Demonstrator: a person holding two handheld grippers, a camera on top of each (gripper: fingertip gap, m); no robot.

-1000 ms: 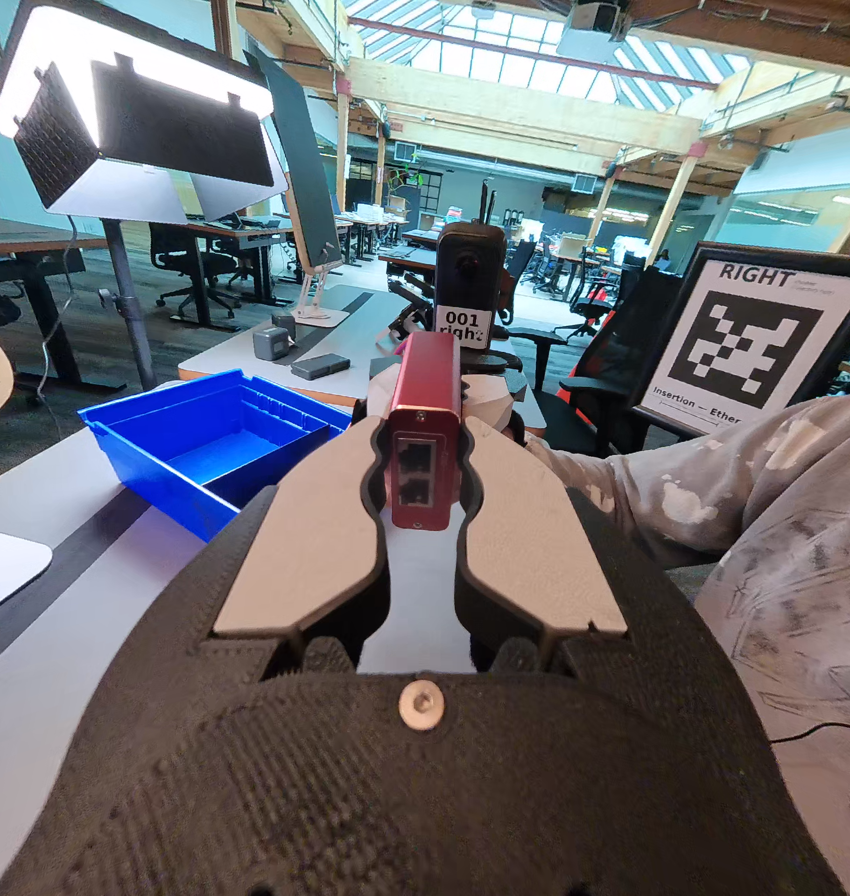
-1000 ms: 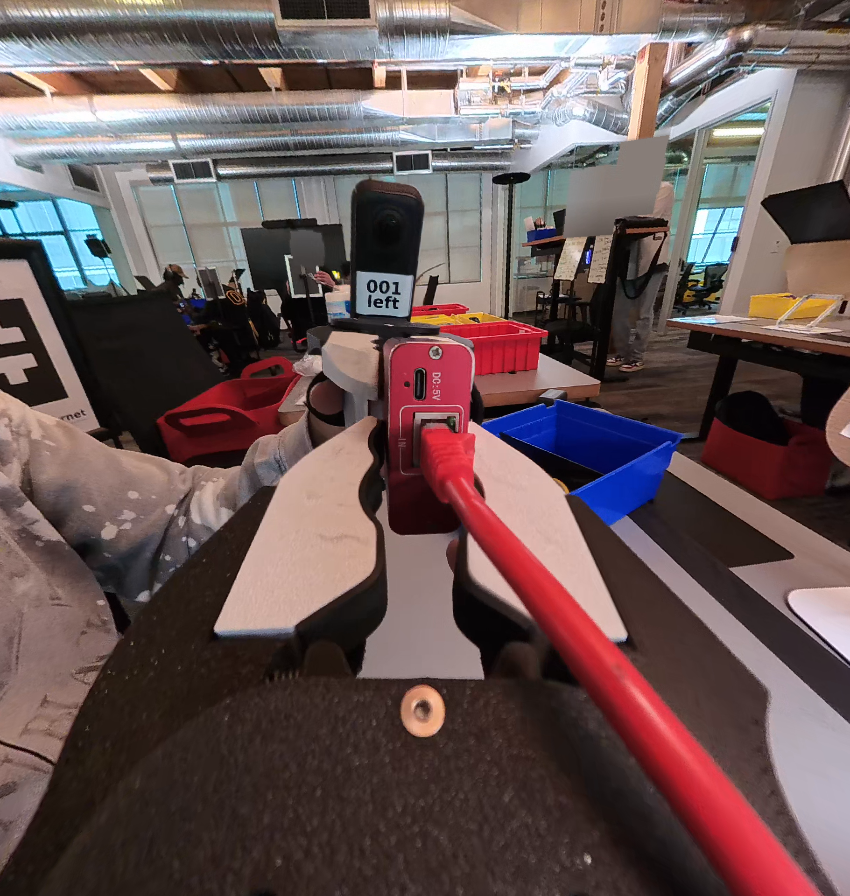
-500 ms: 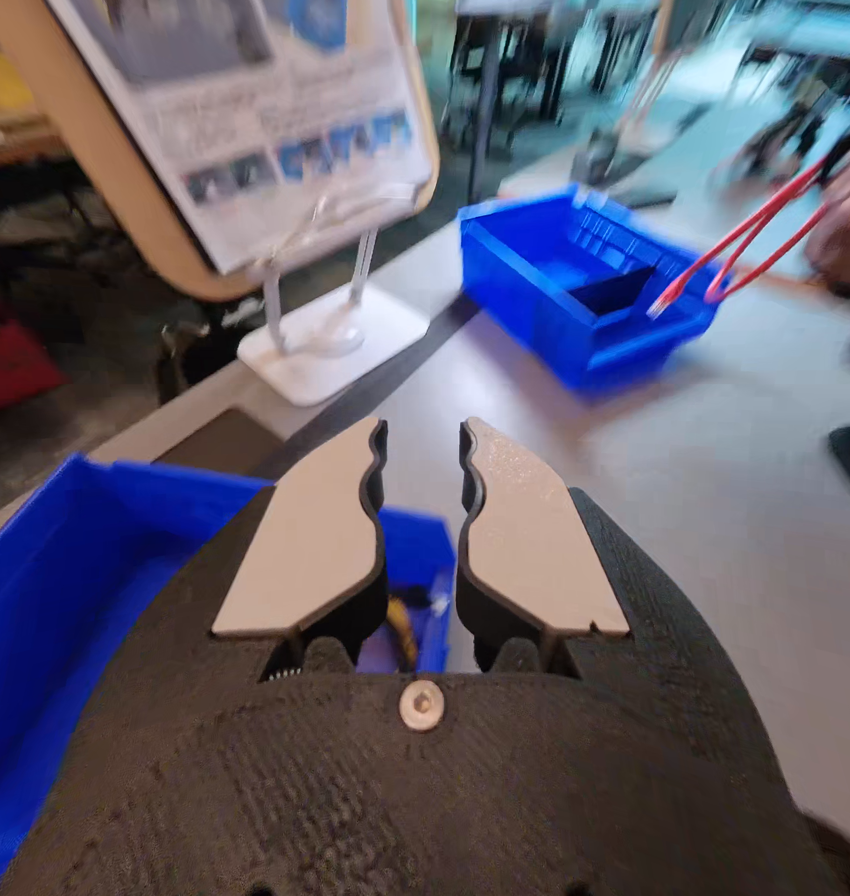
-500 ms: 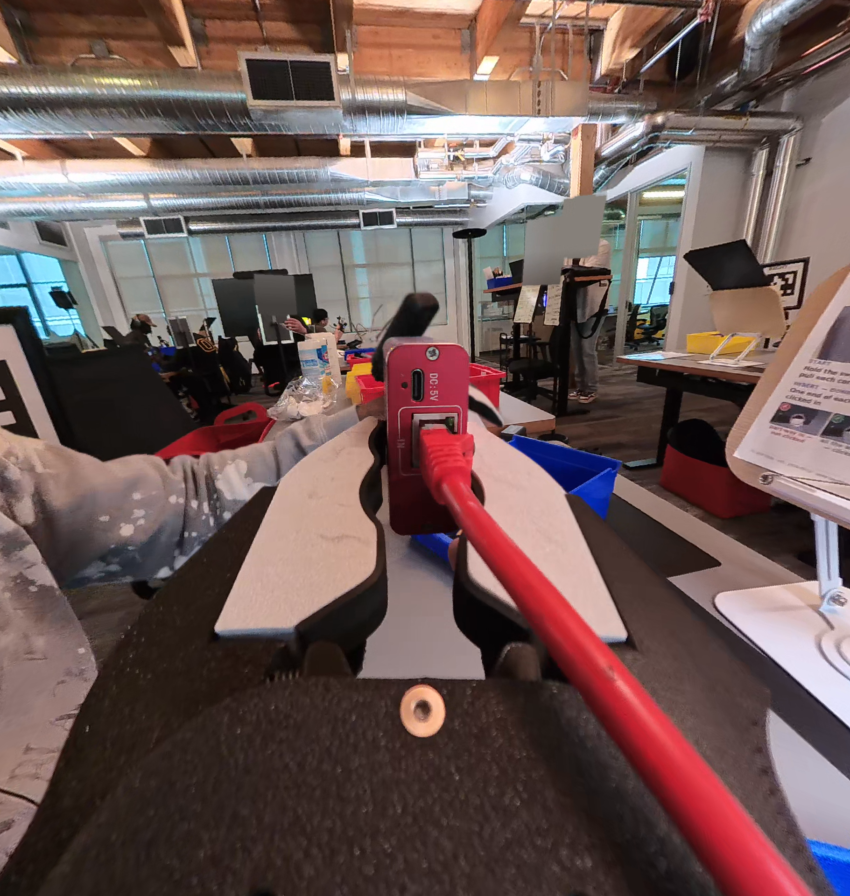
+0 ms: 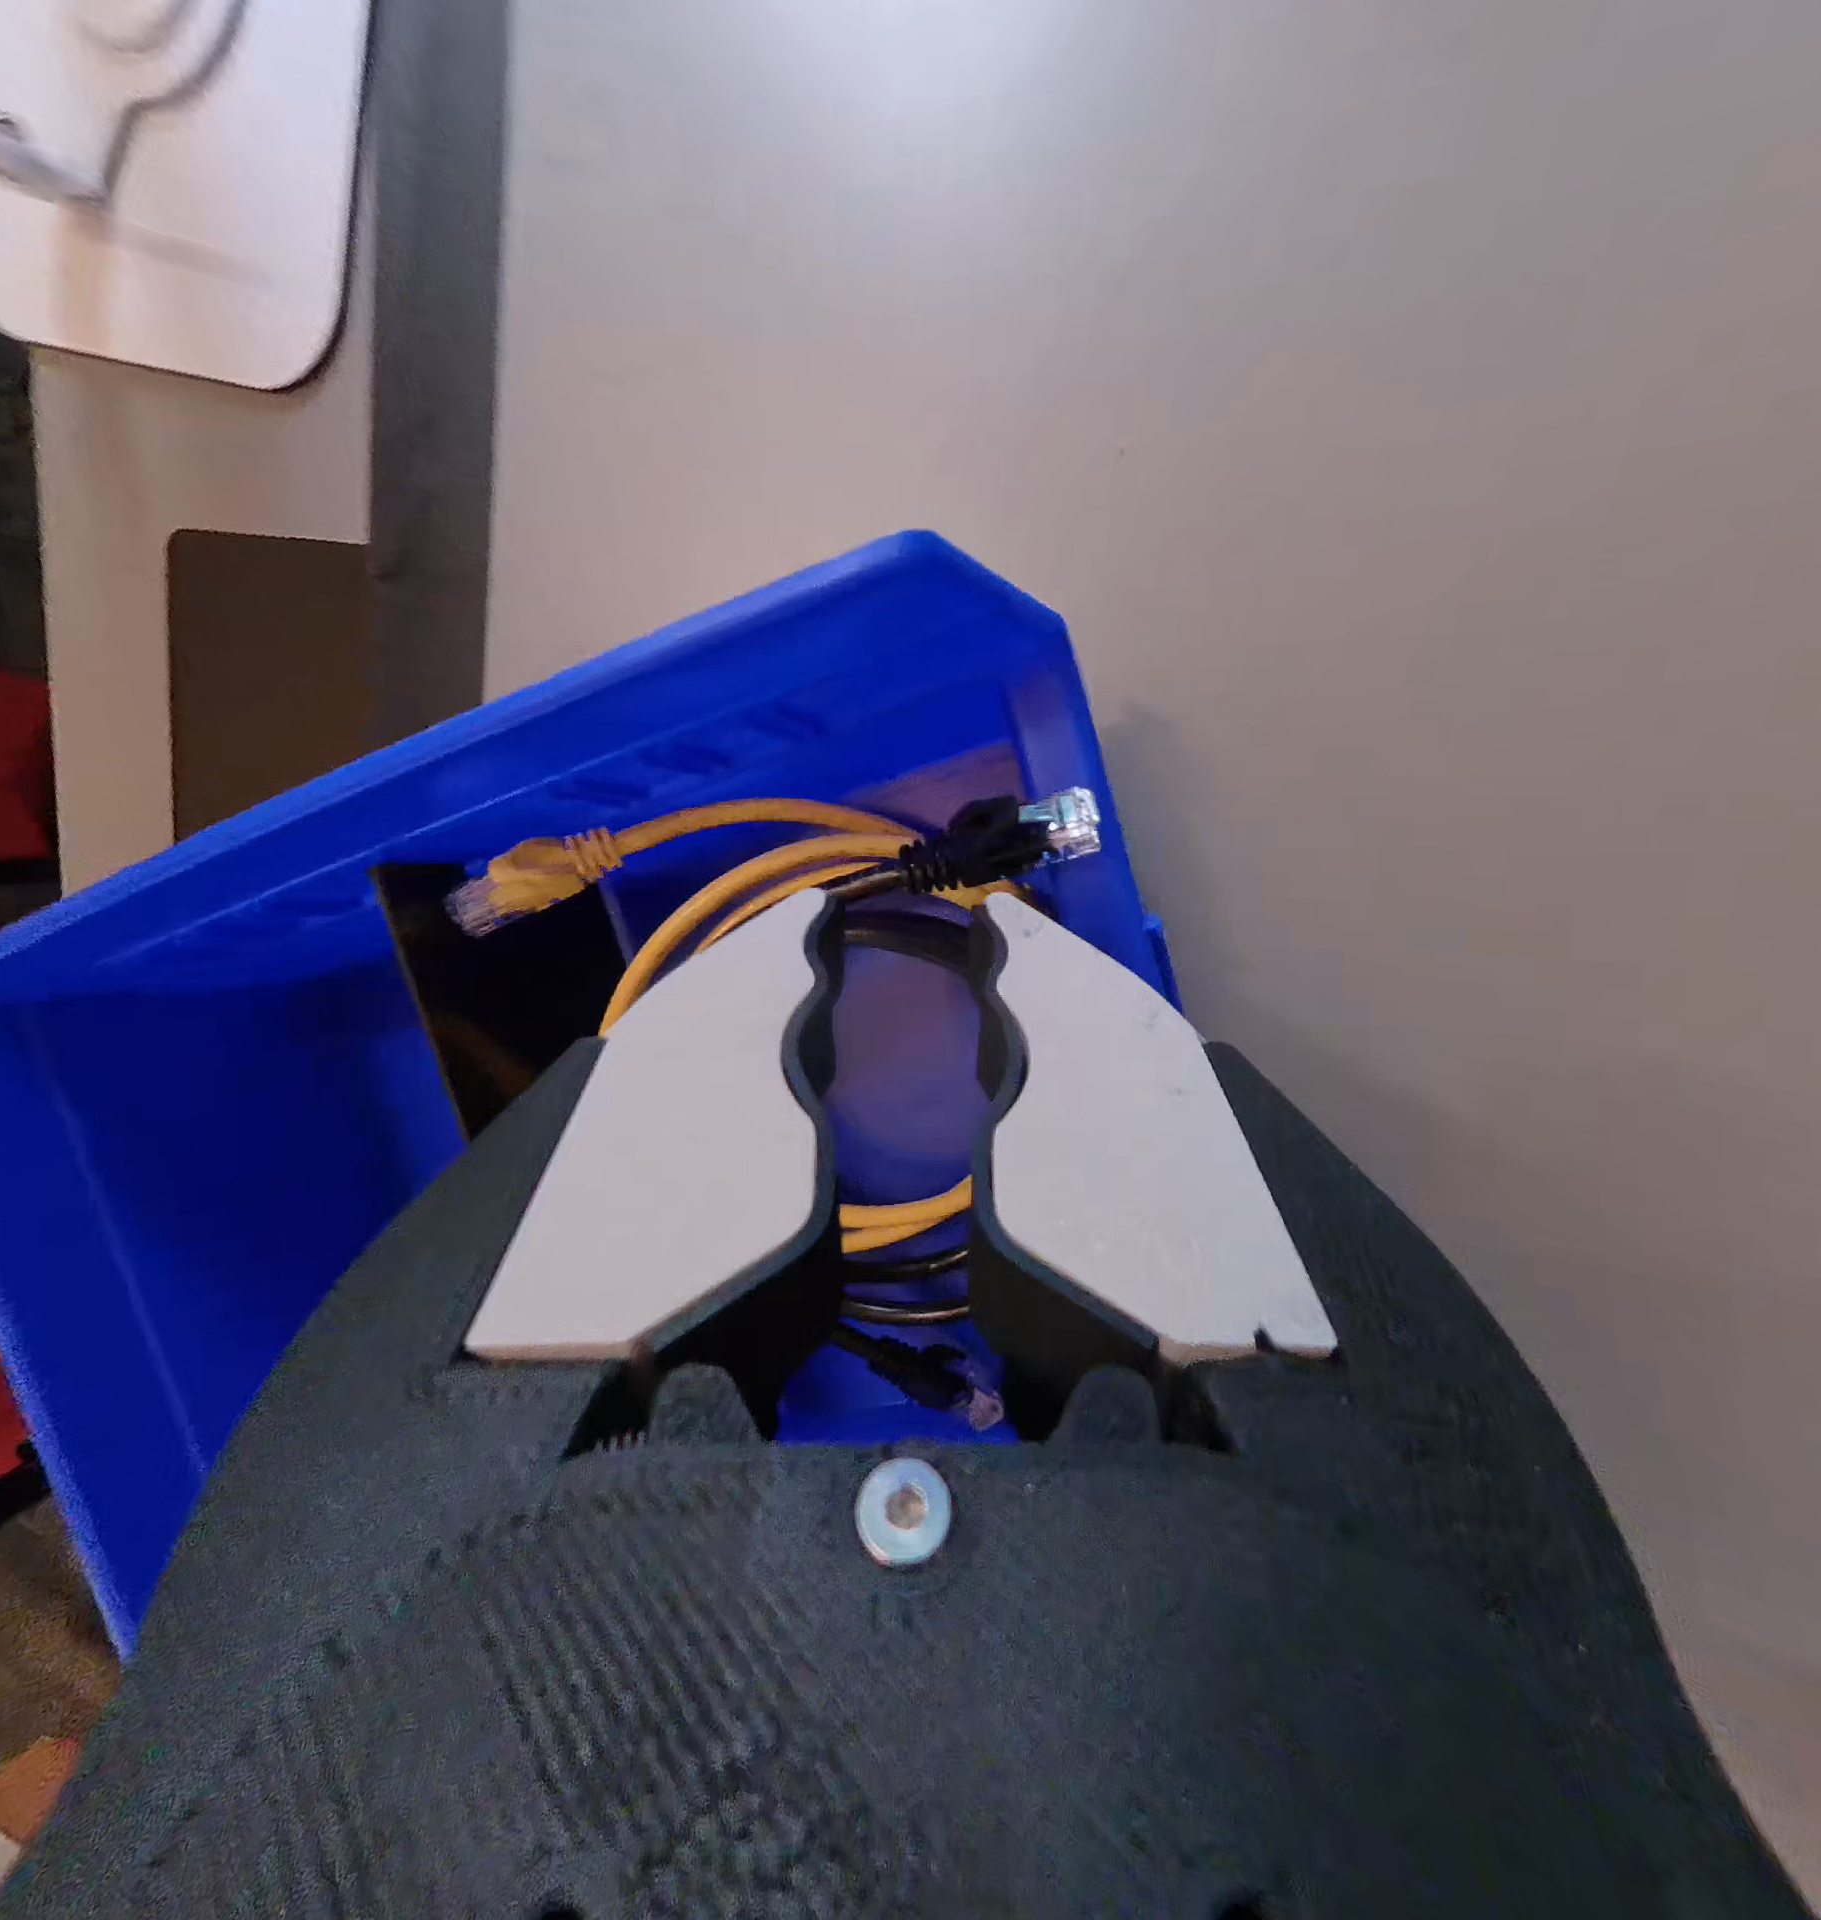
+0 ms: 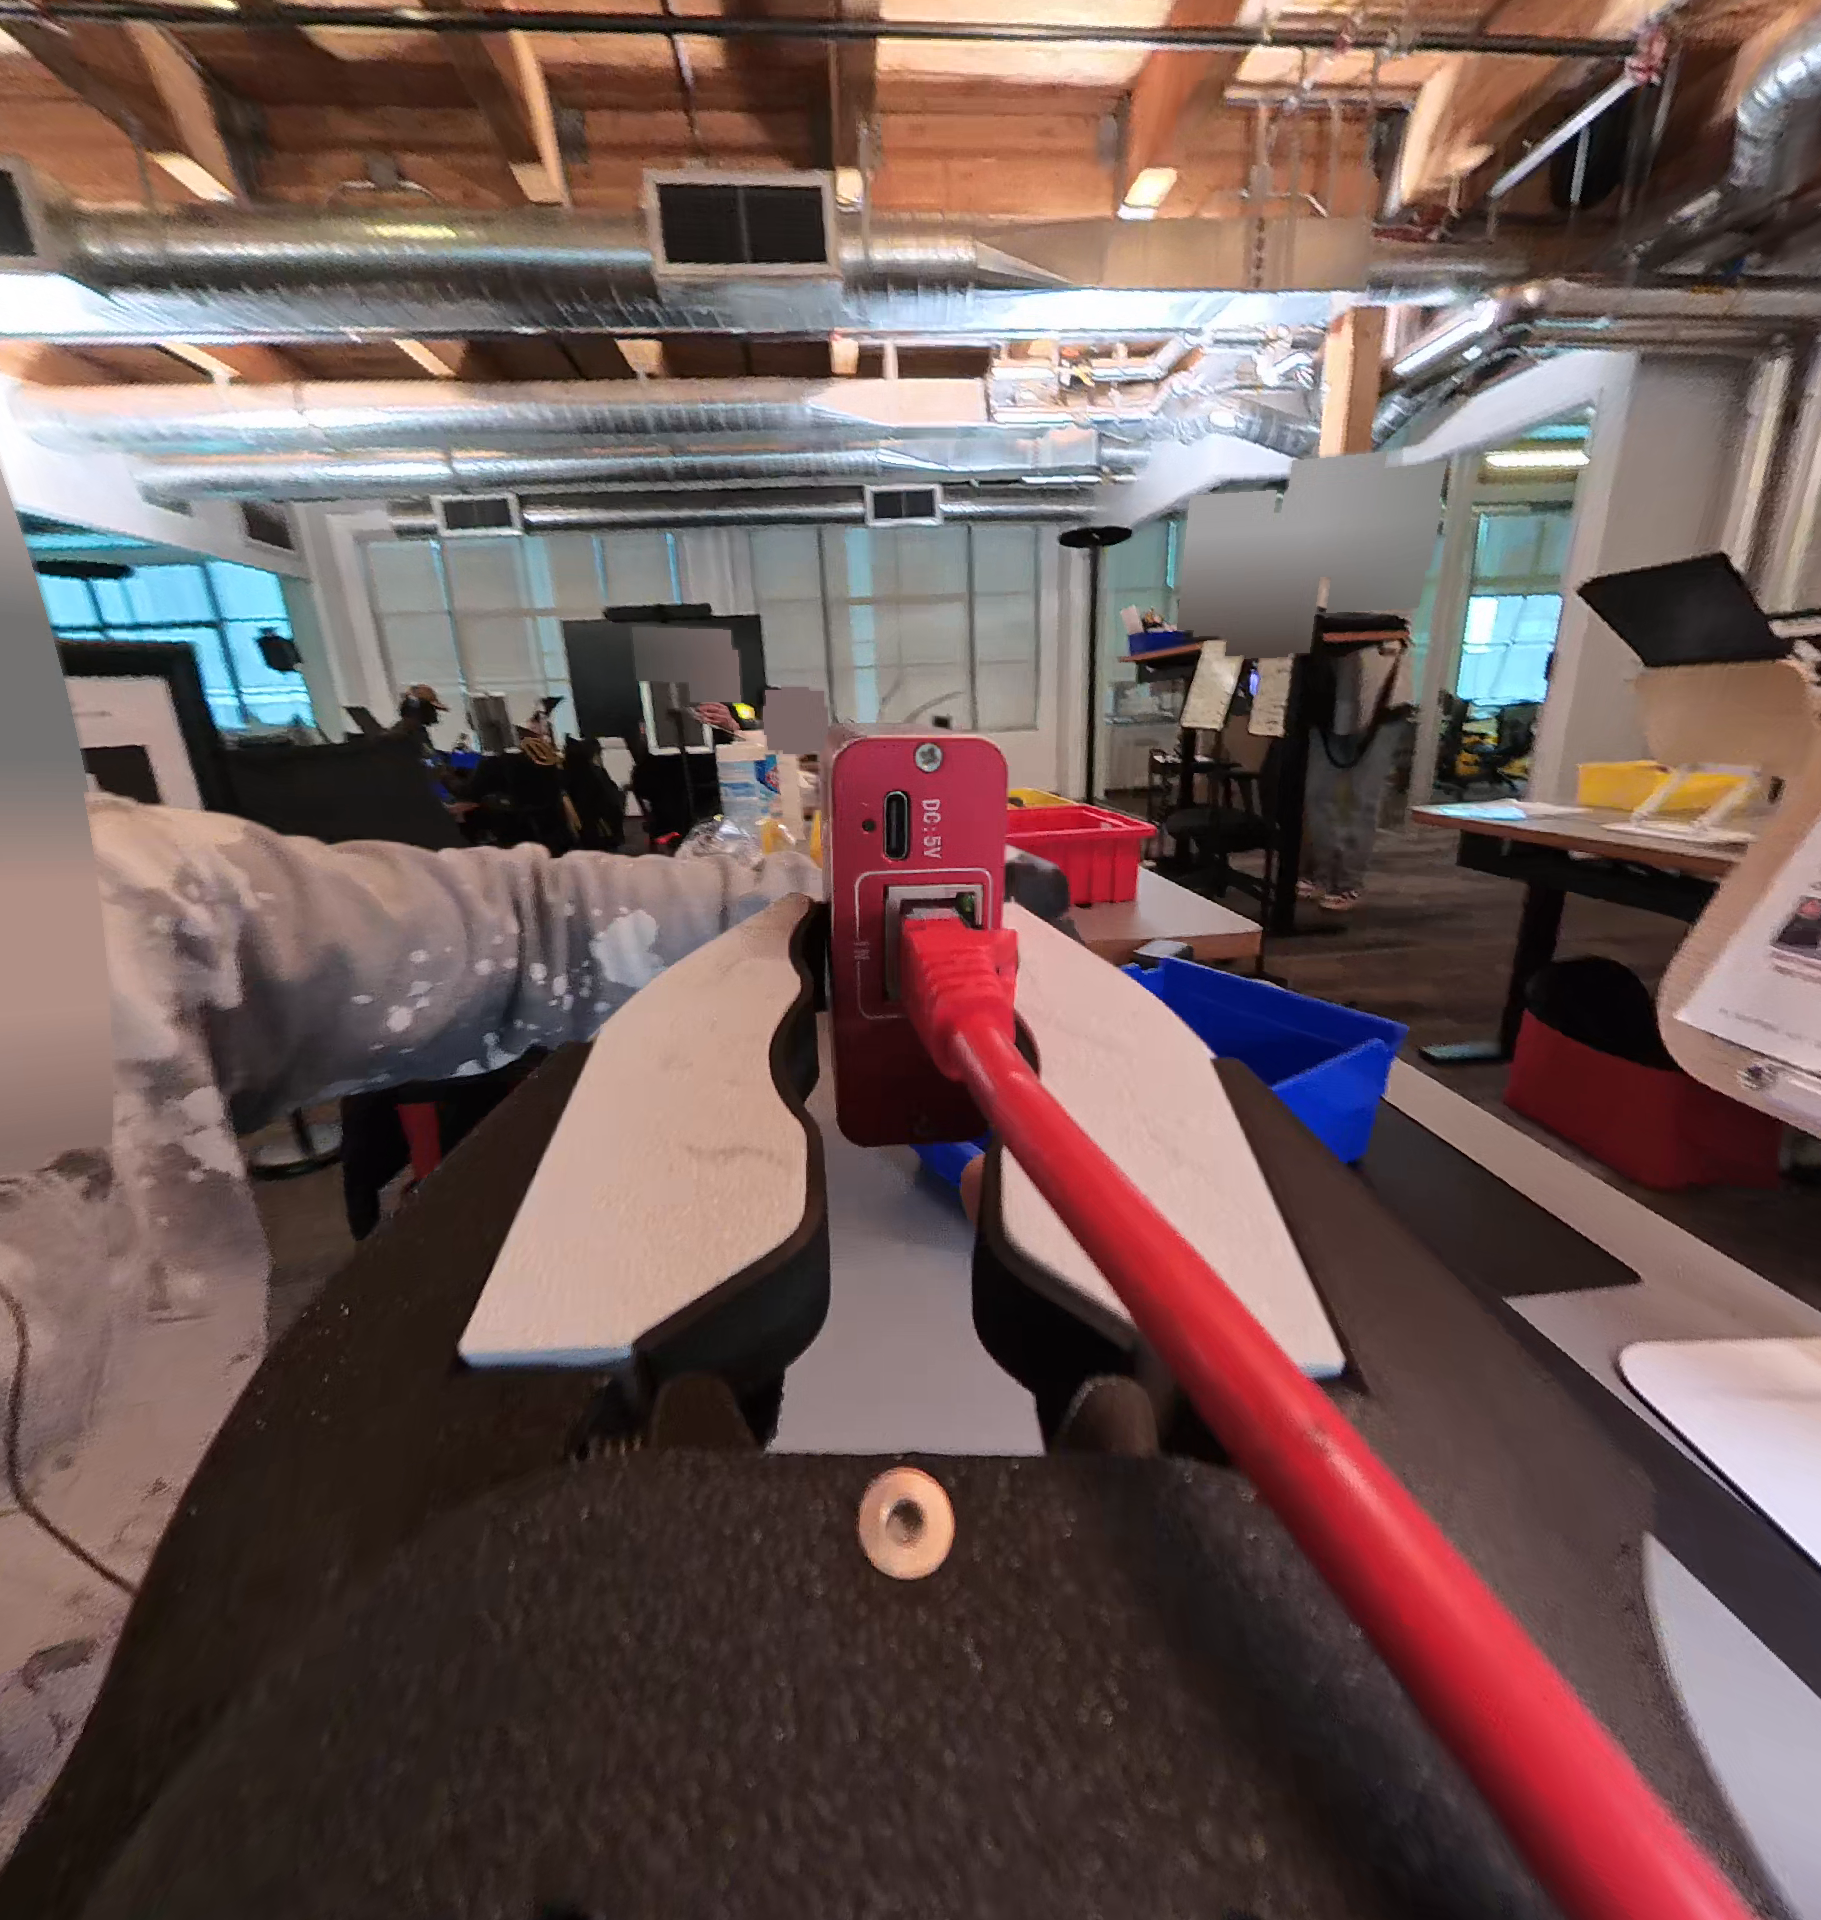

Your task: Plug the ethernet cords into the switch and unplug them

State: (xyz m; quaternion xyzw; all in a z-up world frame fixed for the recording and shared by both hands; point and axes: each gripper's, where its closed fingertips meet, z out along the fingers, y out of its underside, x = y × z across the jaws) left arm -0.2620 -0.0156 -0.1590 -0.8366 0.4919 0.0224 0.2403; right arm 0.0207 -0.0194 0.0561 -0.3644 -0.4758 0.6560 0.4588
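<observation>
My right gripper (image 6: 906,914) is shut on the red switch (image 6: 911,935) and holds it upright above the table. A red ethernet cord (image 6: 1197,1382) is plugged into the switch's lower port and runs back past the camera. My left gripper (image 5: 906,914) is open and empty, pointing down into a blue bin (image 5: 262,1039). In that bin lie a coiled yellow ethernet cord (image 5: 698,831) and a black ethernet cord (image 5: 979,842) with a clear plug; the fingertips hover just over the coils.
The grey table (image 5: 1405,520) stretches beyond the bin. A white stand base (image 5: 158,187) sits at the far left. In the right wrist view a second blue bin (image 6: 1270,1049), a paper sign on a stand (image 6: 1789,935) and a person's sleeve (image 6: 366,956) show.
My left gripper let go of the switch, swung away to the left and down, and now hovers open over the bin of cords. My right gripper keeps holding the switch with the red cord in.
</observation>
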